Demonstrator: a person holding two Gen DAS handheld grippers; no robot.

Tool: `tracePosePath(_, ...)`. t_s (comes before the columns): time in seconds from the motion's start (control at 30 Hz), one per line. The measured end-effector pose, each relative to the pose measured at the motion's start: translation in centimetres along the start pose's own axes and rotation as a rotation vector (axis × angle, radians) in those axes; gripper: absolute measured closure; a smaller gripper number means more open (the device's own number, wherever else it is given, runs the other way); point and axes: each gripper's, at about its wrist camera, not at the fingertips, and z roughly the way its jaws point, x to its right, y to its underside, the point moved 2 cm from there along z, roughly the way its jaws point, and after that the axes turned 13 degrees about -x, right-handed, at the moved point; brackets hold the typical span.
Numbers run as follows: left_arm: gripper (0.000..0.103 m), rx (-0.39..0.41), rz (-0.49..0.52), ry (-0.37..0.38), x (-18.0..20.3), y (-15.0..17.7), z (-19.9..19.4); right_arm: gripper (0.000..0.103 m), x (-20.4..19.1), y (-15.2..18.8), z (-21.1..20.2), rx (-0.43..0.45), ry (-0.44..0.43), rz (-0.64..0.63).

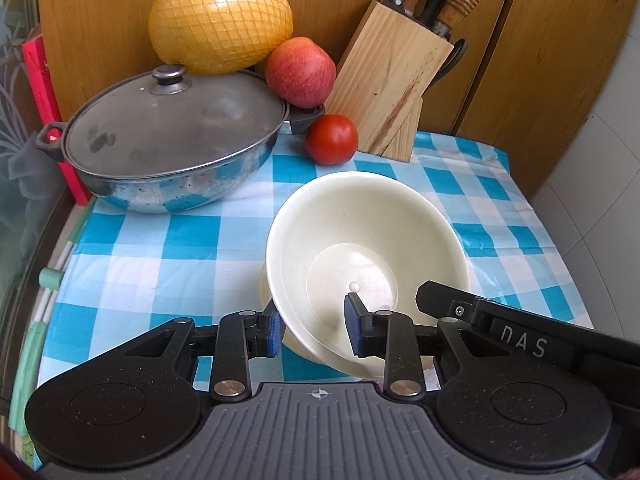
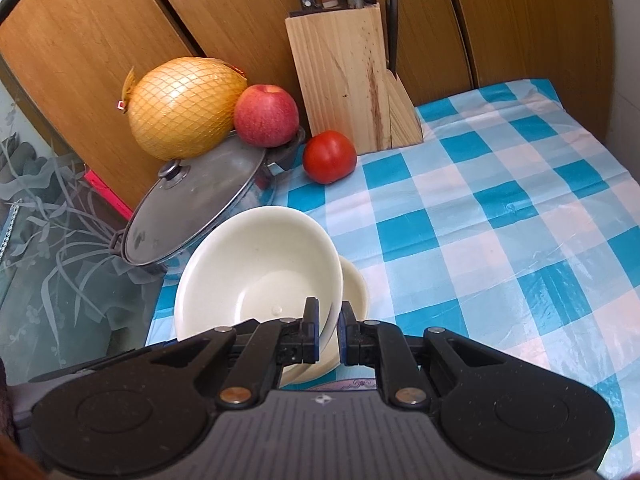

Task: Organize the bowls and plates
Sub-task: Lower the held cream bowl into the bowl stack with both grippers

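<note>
Left wrist view shows a tabletop (image 1: 132, 248) under a blue-and-white checked cloth, with a lidded steel pan (image 1: 168, 148) at far left, a netted pomelo (image 1: 220, 16) behind it and a knife block (image 1: 392, 92) at far right. A cream bowl (image 1: 360, 232) sits tilted in a second bowl (image 2: 356, 286) near centre. Left hand-held gripper (image 1: 316, 326) clamps the tilted bowl's near wall; right hand-held gripper (image 2: 328, 332) pinches its right rim narrowly.
</note>
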Motion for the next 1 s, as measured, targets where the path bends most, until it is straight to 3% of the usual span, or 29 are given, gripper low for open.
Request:
tracePosePath(0.43, 0.064, -0.042, -0.009, 0.007, -0.4, -1.0, 2.1, 0.09, 0.3, -0.9, 1.5, -0.005, 0.03, 0.001)
tracePosePath(0.7, 0.062, -0.049, -0.018, -0.017, -1.1, -1.6, 3.2, 0.088, 0.5, -1.3, 2.0, 0.032, 0.131, -0.049)
tracePosePath(0.9, 0.057, -0.031, -0.017, -0.045, -1.6, -1.5, 2.9, 0.085, 0.9, -1.4, 2.2, 0.014, 0.095, -0.042)
tracePosePath(1.0, 0.056, -0.047, -0.034, -0.022, -2.3, -1.6, 3.1, 0.085, 0.9, -1.4, 2.8, -0.003, 0.093, -0.034)
